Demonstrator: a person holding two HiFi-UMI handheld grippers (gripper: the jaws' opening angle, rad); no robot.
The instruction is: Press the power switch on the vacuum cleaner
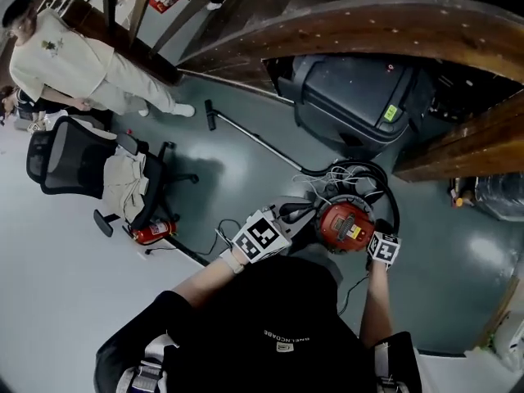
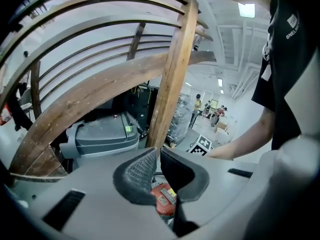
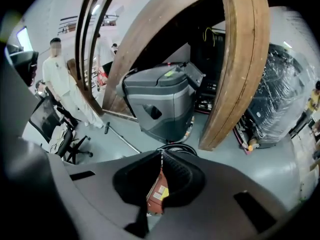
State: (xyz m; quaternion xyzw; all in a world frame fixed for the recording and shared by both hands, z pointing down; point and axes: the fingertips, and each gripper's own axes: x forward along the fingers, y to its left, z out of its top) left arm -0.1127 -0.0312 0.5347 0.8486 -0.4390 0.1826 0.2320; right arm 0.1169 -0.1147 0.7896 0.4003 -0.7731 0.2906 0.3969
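The red vacuum cleaner (image 1: 345,224) sits on the grey floor just ahead of me, with a yellow label on its top and a black hose (image 1: 378,180) coiled behind it. My left gripper (image 1: 309,213) is at its left side and my right gripper (image 1: 365,236) at its near right edge, both close over the top. In the left gripper view the gripper (image 2: 157,150) has its tips together with nothing held, and the vacuum cleaner (image 2: 163,198) shows below them. The right gripper (image 3: 161,155) is likewise shut, with the vacuum cleaner (image 3: 157,192) under it. No view shows the switch clearly.
A large grey machine (image 1: 354,97) stands behind the vacuum under curved wooden beams (image 1: 344,23). The vacuum's wand (image 1: 254,137) lies across the floor to the left. Farther left are an office chair (image 1: 74,160), a small fire extinguisher (image 1: 152,232) and a standing person (image 1: 74,64).
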